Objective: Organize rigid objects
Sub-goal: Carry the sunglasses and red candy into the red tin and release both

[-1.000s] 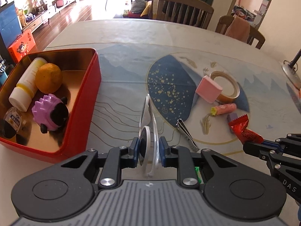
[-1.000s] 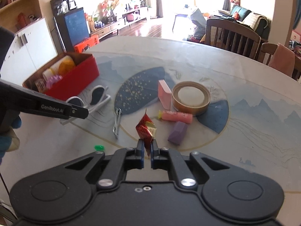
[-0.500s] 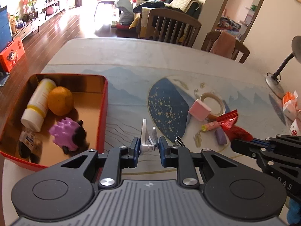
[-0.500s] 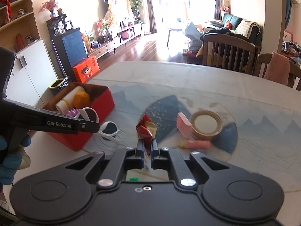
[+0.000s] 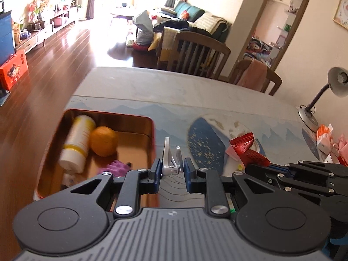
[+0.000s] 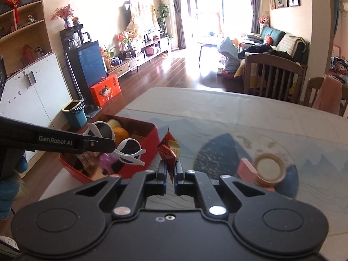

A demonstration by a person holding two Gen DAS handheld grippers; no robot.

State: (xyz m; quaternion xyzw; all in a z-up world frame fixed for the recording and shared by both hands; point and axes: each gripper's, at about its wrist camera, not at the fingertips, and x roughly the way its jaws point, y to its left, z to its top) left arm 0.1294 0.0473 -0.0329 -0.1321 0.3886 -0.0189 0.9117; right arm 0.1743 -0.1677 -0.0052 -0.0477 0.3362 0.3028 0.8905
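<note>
Sunglasses [image 6: 128,150], white frame, and red snack packet [image 6: 169,150], both lifted above the surface [image 5: 195,91].
Left tongs [image 5: 171,171] grasp the sunglasses beside the red tin [image 6: 148,139]; right tongs [image 6: 170,173] are clenched on the packet. Tin holds 1 bottle [image 5: 77,141], 1 orange [image 5: 103,138], 1 purple toy [image 5: 118,166]. Farther: pink block [image 6: 244,167], tape roll [image 6: 268,167].

Bright window [image 6: 230,10] at far end, glare on dark wood floor [image 6: 174,74]. Teal sofa [image 6: 274,37] right of window, wooden chairs [image 6: 274,76] behind worktop [image 6: 217,104], white cabinet [image 6: 32,91] left, desk lamp [image 5: 322,95] right.
</note>
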